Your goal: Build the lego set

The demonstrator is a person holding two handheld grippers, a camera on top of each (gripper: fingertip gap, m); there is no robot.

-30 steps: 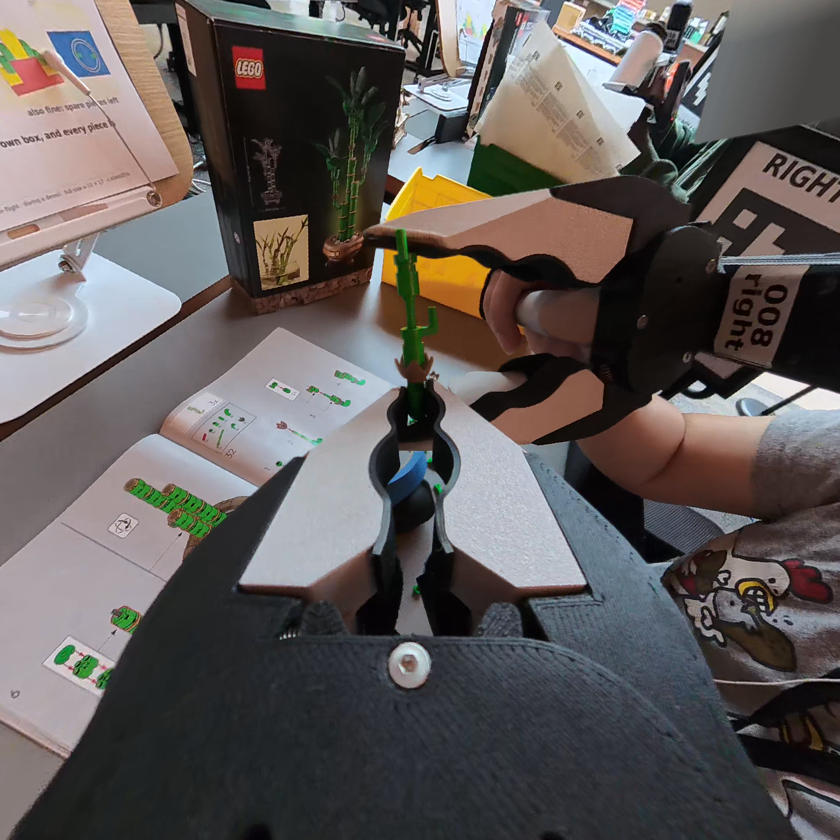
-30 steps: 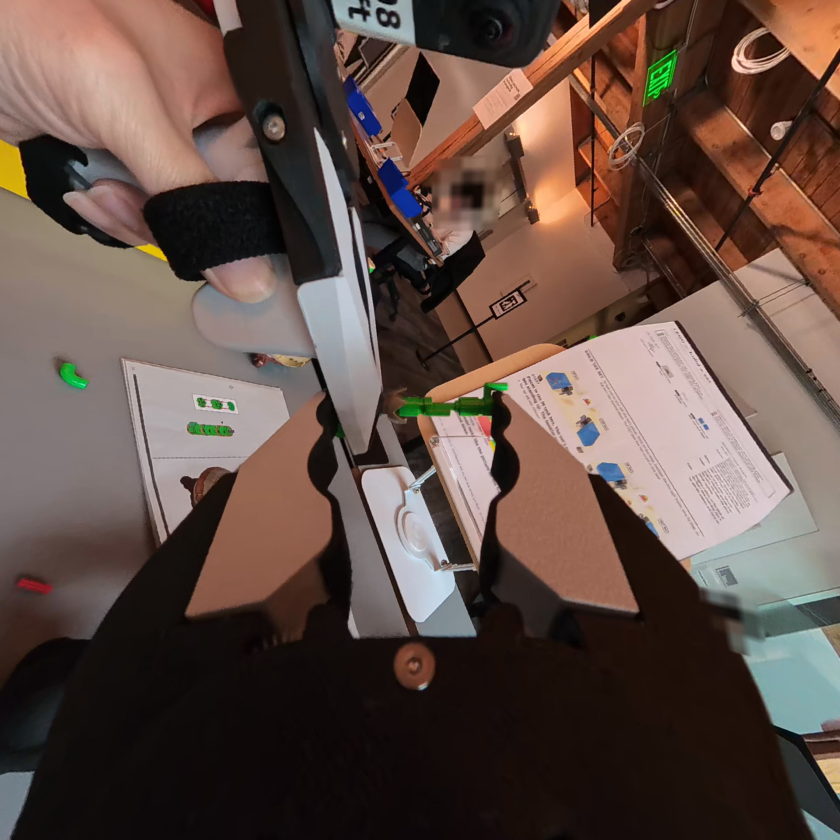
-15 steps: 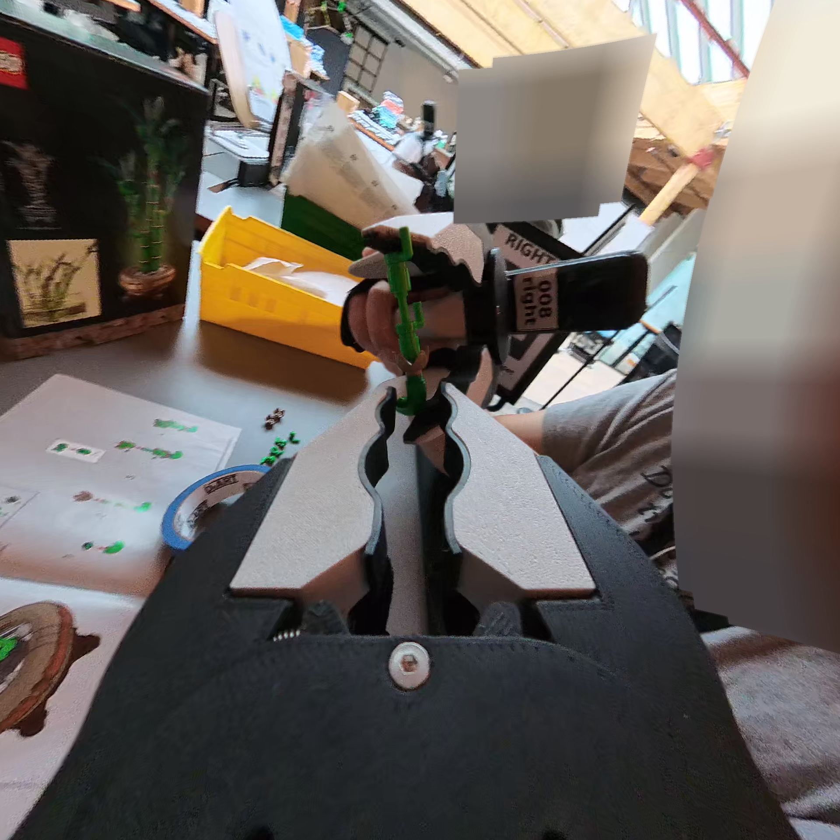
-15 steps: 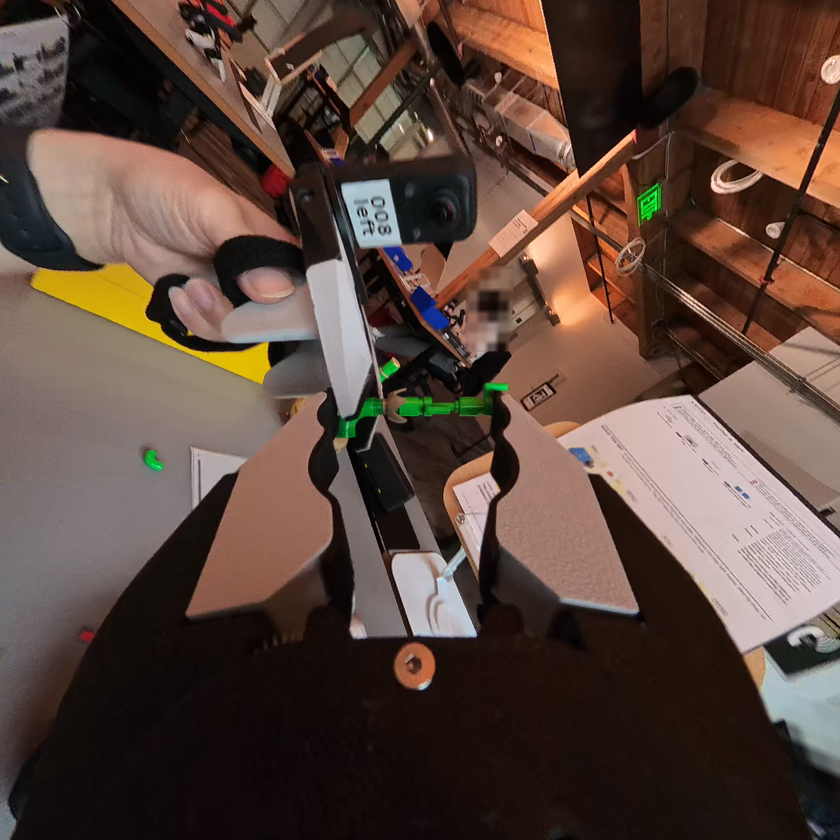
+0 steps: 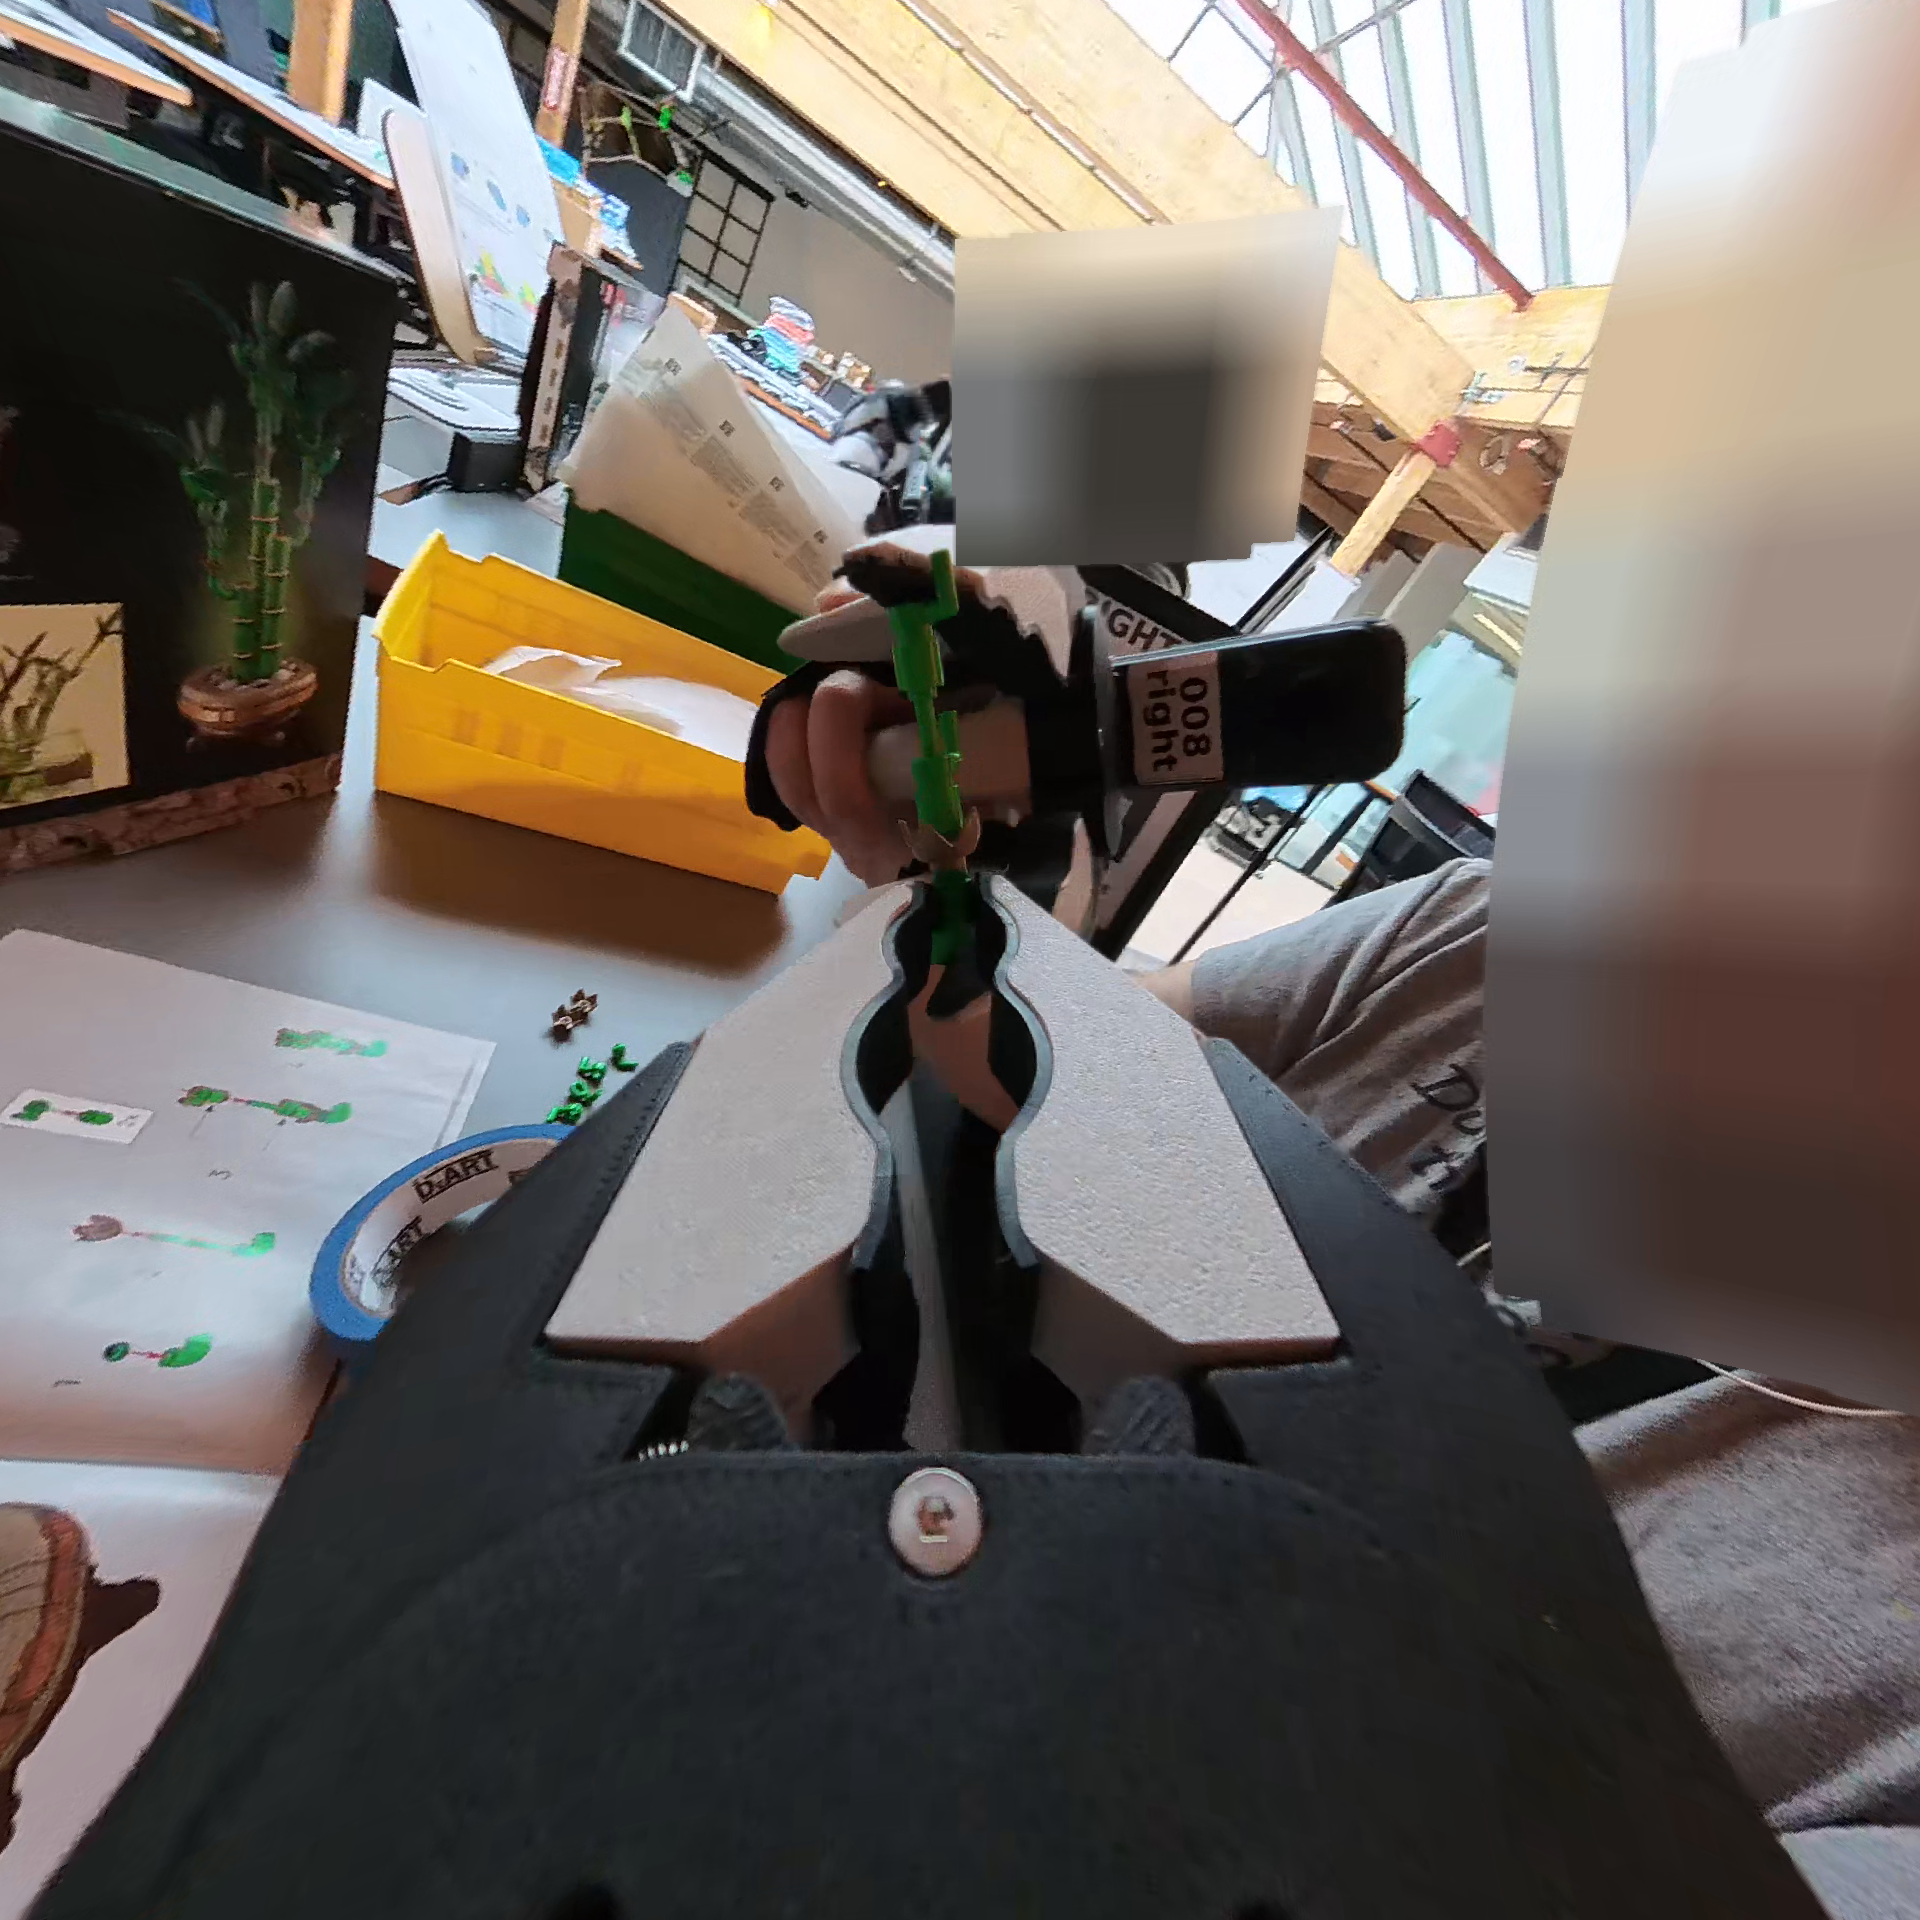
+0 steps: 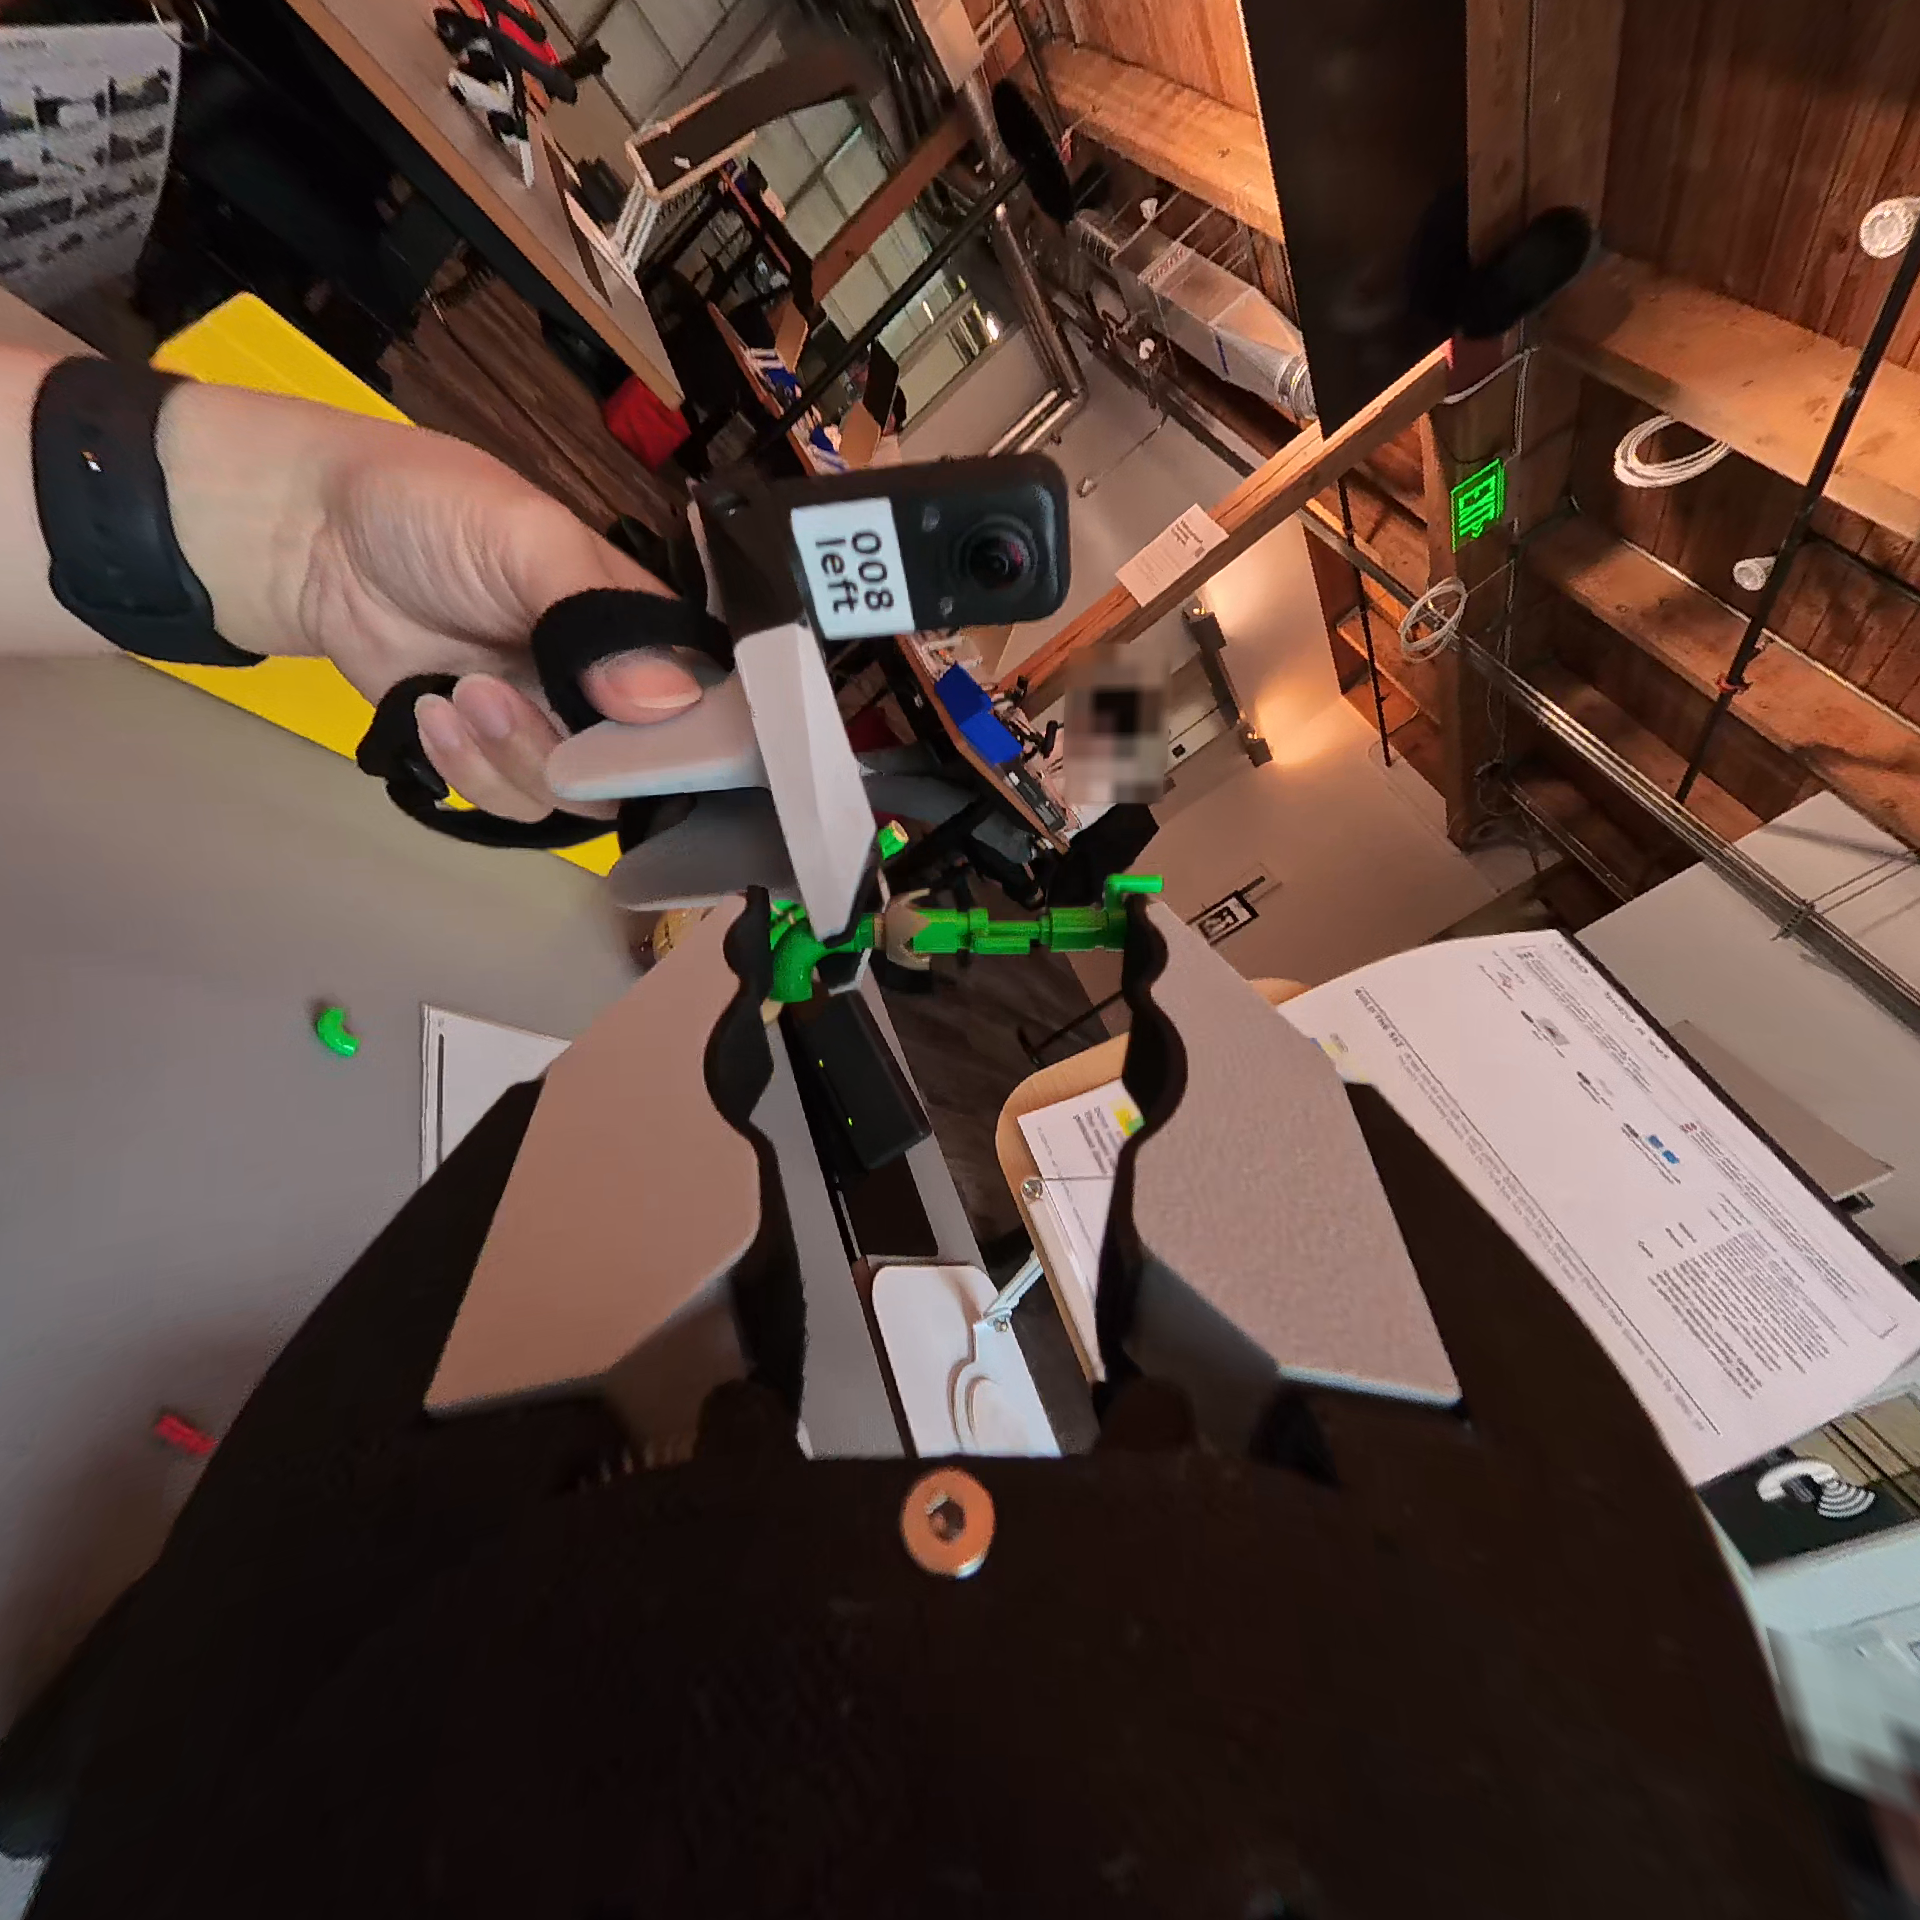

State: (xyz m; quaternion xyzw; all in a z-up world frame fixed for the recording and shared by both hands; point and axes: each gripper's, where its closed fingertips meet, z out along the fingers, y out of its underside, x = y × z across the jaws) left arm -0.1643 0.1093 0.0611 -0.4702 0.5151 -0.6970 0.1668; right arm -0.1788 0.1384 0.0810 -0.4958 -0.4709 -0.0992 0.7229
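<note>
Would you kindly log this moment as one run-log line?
step: stem assembly | left gripper: shut on green stem base | right gripper: jaws spanning the stem lengthwise, tip at one jaw | table: loose green pieces

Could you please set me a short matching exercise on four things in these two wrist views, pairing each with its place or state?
Things:
1. green stem
2. yellow bin
3. blue tape roll
4. curved green piece

Places or states:
A. lies alone on the bare grey table
B. stands on the table beside the black set box, with white paper inside
C. held in the air, its lower end pinched in the left gripper
D. lies flat at the edge of the open instruction booklet

Pairs: 1-C, 2-B, 3-D, 4-A
</note>
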